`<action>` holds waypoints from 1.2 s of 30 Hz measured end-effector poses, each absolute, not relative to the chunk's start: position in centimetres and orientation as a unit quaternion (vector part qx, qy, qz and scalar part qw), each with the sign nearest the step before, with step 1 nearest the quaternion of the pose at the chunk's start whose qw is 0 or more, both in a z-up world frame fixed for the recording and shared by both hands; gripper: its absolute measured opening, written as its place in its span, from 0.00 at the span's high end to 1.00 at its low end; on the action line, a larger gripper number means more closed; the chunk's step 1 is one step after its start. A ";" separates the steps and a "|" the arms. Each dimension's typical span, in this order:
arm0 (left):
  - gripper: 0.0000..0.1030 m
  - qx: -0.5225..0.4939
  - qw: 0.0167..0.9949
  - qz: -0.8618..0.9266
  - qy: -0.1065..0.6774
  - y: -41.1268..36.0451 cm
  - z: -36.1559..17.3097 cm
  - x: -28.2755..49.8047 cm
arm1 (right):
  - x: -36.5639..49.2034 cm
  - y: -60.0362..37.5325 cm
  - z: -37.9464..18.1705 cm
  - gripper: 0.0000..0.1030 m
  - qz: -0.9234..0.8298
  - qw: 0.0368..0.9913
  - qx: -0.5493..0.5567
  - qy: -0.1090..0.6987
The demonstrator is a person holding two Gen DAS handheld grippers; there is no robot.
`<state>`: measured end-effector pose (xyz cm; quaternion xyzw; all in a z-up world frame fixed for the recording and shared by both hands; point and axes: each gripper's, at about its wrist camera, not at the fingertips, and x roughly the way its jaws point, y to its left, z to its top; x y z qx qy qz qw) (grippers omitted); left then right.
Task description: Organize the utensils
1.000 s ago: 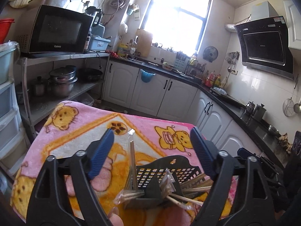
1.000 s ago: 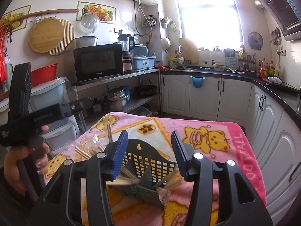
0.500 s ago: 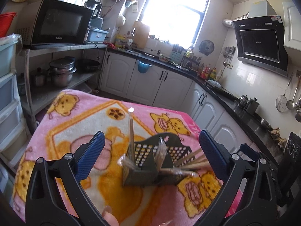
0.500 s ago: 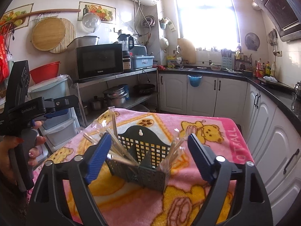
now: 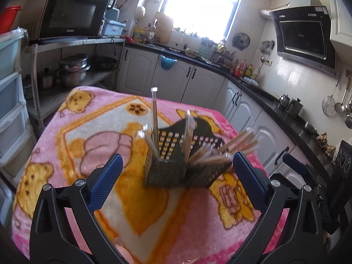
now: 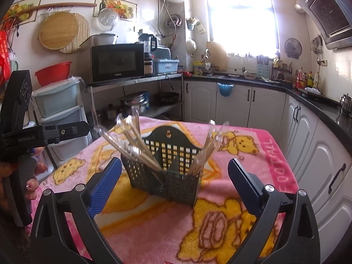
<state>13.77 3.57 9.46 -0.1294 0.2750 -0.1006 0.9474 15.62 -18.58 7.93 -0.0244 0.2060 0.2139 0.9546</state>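
Nearest each wrist camera, the left gripper point(image 5: 176, 173) and the right gripper point(image 6: 175, 175) are seen spread wide with nothing held; the right's jaws have just been opening, and no pad touches anything. Just beyond them, the dark slotted utensil holder point(image 6: 167, 171) is set on the pink bear-print blanket point(image 6: 220, 231), wrapped chopsticks point(image 6: 129, 140) fanned out of its two compartments. Placement is judged finished for these pieces. Should more utensils remain, they would have to be sought out of frame. Farther back, white kitchen cabinets point(image 6: 233, 105) are lined under the window.
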 end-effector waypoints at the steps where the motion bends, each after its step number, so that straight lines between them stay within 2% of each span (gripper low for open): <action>1: 0.10 -0.128 0.946 -0.101 0.279 3.5 9.1 13.6 | 15.5 -18.6 7.5 0.08 0.215 0.953 -0.022 0.212; 25: 0.10 -0.093 0.949 -0.055 0.296 2.4 1.6 11.8 | 14.8 -18.6 0.9 0.06 0.189 0.942 0.003 0.276; 36: 0.10 -0.073 0.960 -0.025 0.268 1.6 0.1 11.6 | 14.0 -19.1 -1.3 0.06 0.158 0.953 0.007 0.260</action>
